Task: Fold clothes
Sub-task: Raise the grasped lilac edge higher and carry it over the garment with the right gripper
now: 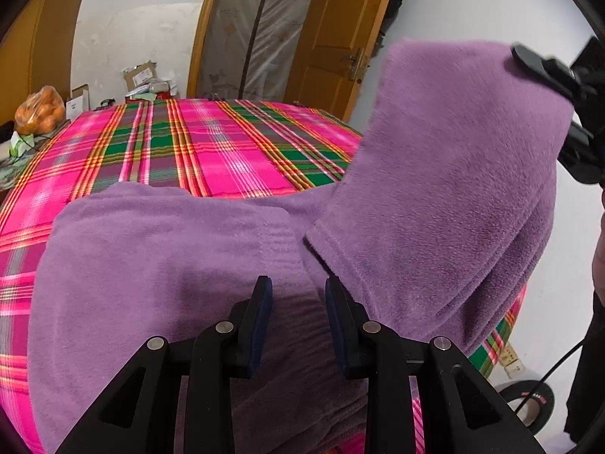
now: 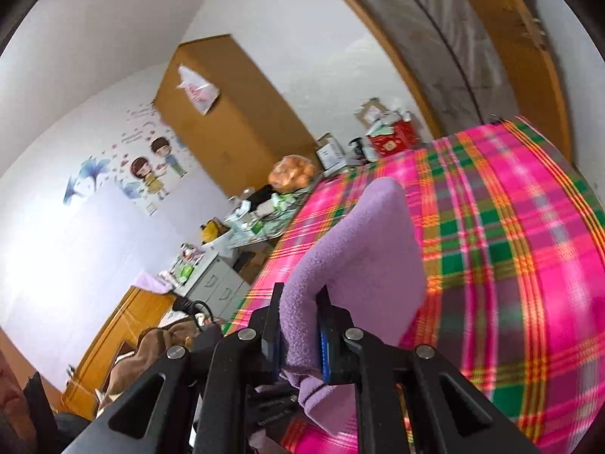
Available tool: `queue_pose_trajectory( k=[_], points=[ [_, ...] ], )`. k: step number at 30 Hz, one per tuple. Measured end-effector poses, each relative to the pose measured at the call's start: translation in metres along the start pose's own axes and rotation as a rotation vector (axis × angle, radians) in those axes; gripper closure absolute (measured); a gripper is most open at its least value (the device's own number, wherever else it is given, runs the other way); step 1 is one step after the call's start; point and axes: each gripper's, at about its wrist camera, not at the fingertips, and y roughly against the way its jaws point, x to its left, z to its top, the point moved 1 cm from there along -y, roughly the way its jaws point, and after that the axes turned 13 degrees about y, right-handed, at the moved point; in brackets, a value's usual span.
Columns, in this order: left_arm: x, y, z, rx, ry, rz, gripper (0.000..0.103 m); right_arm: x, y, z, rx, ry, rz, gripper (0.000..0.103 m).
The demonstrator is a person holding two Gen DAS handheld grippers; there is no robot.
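A purple fleece garment (image 1: 159, 265) lies on a pink and green plaid bedspread (image 1: 211, 143). My left gripper (image 1: 298, 295) sits low over the garment's near edge. The gathered ribbed band fills the gap between its fingers, which are shut on it. My right gripper (image 2: 302, 295) is shut on another part of the purple fleece garment (image 2: 363, 249) and holds it up off the bed. In the left wrist view that lifted flap hangs at the right, with the right gripper (image 1: 529, 60) at its top corner.
A bag of oranges (image 1: 39, 109) and cardboard boxes (image 1: 140, 73) crowd the shelf beyond the bed's far left corner. A wooden door (image 1: 340, 30) stands behind the bed. A roll of tape (image 1: 529, 401) lies on the floor at the right. A cluttered desk (image 2: 234, 227) runs along the bed's side.
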Motion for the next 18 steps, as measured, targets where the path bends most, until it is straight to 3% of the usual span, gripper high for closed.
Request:
queue_pose_trajectory(
  k=[10,18],
  points=[
    [0.032,0.032,0.012,-0.091,0.077,0.019,0.073,0.057,-0.058,0.020,0.078,0.103,0.076,0.088],
    [0.093,0.072,0.026,-0.220,0.214,0.091,0.073,0.096,-0.132,0.004,0.220,0.152,0.131,0.088]
  ],
)
